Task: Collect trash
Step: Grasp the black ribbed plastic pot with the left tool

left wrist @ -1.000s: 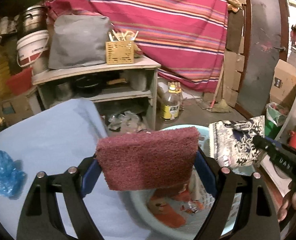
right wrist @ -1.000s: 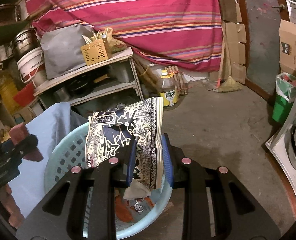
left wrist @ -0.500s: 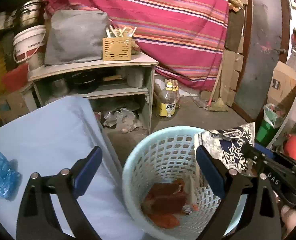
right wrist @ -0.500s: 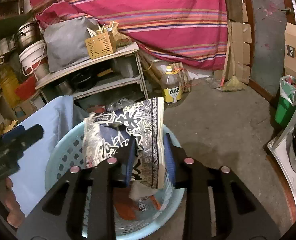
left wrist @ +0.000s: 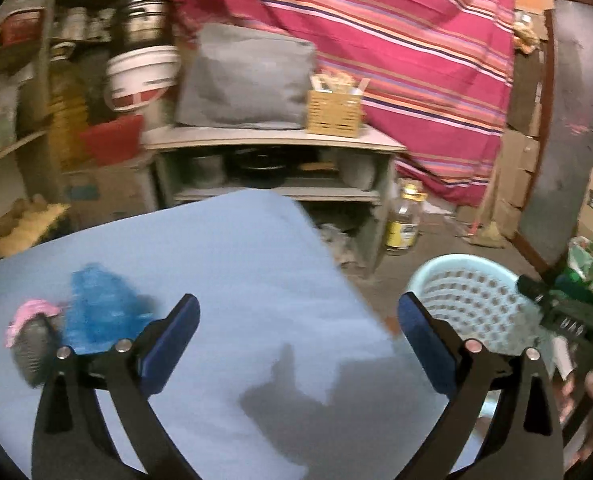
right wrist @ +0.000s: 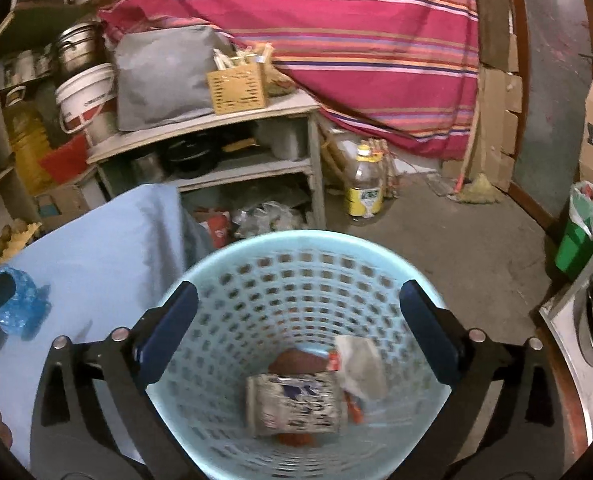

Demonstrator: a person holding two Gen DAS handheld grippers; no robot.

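Observation:
My left gripper is open and empty above the blue-covered table. A crumpled blue plastic bag lies to its left, next to a pink and grey item. My right gripper is open and empty above the light blue perforated basket. Inside the basket lie the black-and-white patterned packet, a maroon scouring pad and a white wrapper. The basket also shows in the left wrist view, with the right gripper's body over it. The blue bag also shows in the right wrist view.
A grey shelf unit with a wicker box and pots stands behind the table. An oil bottle stands on the concrete floor. A green bin is at the right. A striped cloth hangs behind.
The left gripper let the maroon pad fall into the basket and swung left over the table. The right gripper opened and the patterned packet dropped into the basket.

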